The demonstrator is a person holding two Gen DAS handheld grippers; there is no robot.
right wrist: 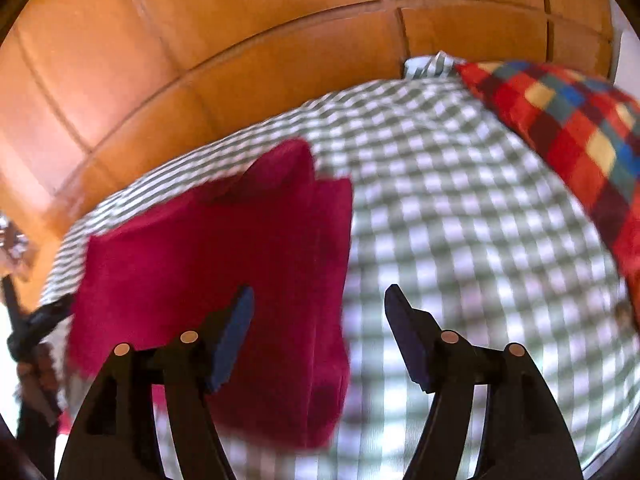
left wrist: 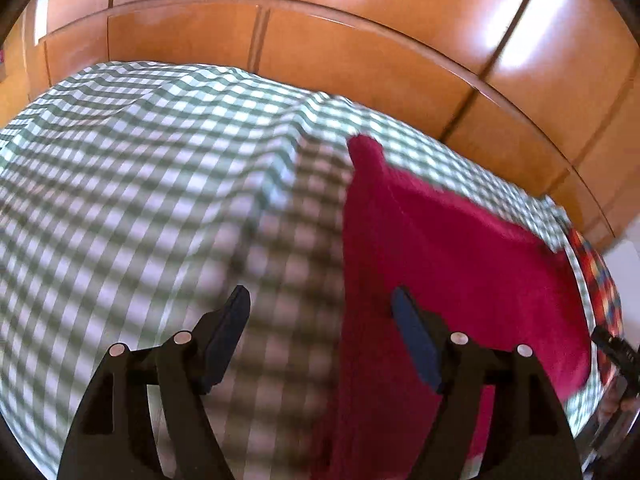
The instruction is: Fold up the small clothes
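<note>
A dark red garment [left wrist: 448, 264] lies flat on the green-and-white checked bedcover [left wrist: 140, 184]. In the left wrist view it fills the right half. My left gripper [left wrist: 320, 300] is open and empty, hovering over the garment's left edge. In the right wrist view the garment [right wrist: 216, 248] lies left of centre, with folded layers at its right side. My right gripper [right wrist: 320, 296] is open and empty above the garment's right edge. The other gripper [right wrist: 36, 328] shows at the far left of the right wrist view.
A multicoloured checked cushion [right wrist: 568, 128] lies on the bedcover [right wrist: 460, 220] to the right of the garment; it also shows in the left wrist view [left wrist: 600, 280]. Orange wooden wardrobe doors [left wrist: 360, 32] stand behind the bed. Both views are motion-blurred.
</note>
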